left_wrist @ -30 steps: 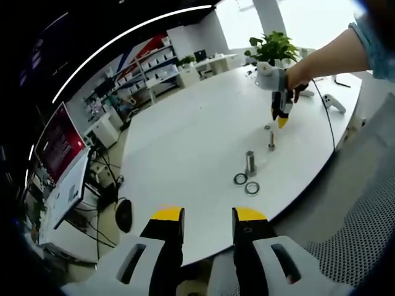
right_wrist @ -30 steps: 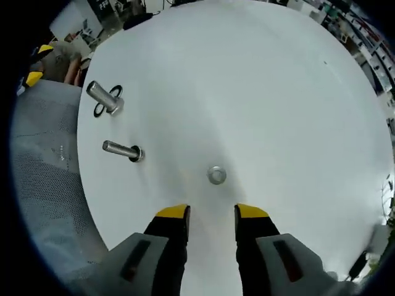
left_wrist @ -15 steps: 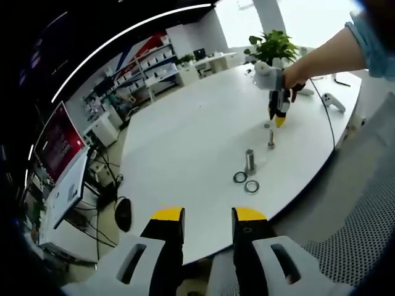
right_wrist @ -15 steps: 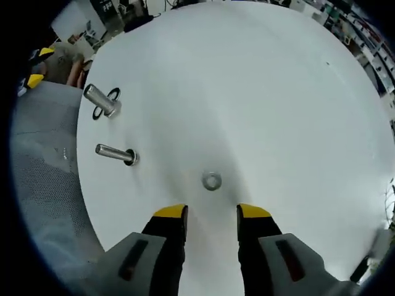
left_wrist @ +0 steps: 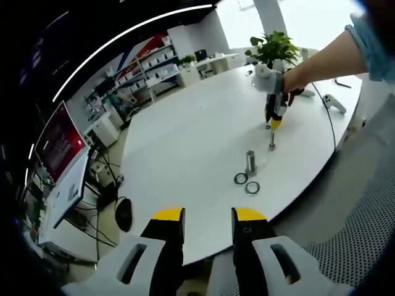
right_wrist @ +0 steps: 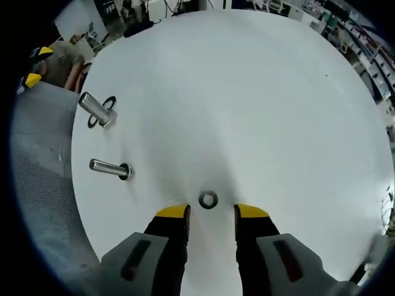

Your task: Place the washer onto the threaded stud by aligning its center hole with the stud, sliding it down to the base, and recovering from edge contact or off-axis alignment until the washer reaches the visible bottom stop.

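Reaching down over the white table [right_wrist: 265, 98], the right gripper [right_wrist: 210, 213] hangs with its yellow-tipped jaws spread and empty on either side of the washer [right_wrist: 208, 200], which lies flat on the tabletop just ahead of the tips. The step in hand looks like the pickup. The threaded stud [right_wrist: 108, 168] stands well off to one side, beside a thicker bolt [right_wrist: 94, 108]. The left gripper [left_wrist: 207, 217] waits unclenched off the table edge. Next, the jaws must drop and close on the washer's rim without skidding it flat.
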`<state>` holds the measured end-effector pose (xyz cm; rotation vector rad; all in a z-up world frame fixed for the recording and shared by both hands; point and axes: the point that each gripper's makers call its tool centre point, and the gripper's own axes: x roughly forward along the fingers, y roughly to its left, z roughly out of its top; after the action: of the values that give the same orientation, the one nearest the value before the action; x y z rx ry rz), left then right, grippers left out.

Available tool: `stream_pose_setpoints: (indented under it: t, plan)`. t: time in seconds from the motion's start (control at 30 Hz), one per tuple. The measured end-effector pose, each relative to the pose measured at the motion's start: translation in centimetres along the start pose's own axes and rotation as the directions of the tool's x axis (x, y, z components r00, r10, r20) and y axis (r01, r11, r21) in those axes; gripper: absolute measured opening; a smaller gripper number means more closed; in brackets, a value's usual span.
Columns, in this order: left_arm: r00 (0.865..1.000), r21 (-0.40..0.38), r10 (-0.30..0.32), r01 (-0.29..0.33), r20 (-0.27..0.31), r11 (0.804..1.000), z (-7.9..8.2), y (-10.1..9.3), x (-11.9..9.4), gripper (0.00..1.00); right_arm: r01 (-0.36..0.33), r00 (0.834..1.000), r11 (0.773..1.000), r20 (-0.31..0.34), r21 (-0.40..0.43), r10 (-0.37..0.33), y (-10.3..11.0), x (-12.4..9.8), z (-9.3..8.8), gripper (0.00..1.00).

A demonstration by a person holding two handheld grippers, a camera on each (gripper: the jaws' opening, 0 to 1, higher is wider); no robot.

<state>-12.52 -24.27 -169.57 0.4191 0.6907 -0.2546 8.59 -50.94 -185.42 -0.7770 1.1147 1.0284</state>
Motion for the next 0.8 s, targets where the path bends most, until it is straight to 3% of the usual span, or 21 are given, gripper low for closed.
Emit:
stream_pose_setpoints:
  t: [0.17,0.3,0.47,0.8]
  plan:
    - [1.0,0.0,0.001,-0.001,-0.003,1.0,-0.06,-0.01,0.0,0.28,0.003,1.0,1.0,0.022,0.011,-0.003,0.2,-0.08,0.4,0.25]
    - [1.0,-0.001,0.001,-0.001,-0.004,1.0,-0.08,-0.01,0.0,0.28,0.015,0.999,1.0,0.045,0.025,-0.016,-0.02,-0.05,0.58,0.16]
    - [1.0,-0.001,0.005,-0.005,-0.001,1.0,0.0,0.03,-0.02,0.28,0.034,0.999,0.999,0.022,-0.038,-0.034,0.3,-0.02,0.65,0.14]
    - [1.0,0.002,0.004,-0.004,-0.005,1.0,-0.05,-0.01,0.01,0.28,0.055,0.998,0.998,0.017,-0.003,-0.055,-0.09,0.1,0.66,0.14]
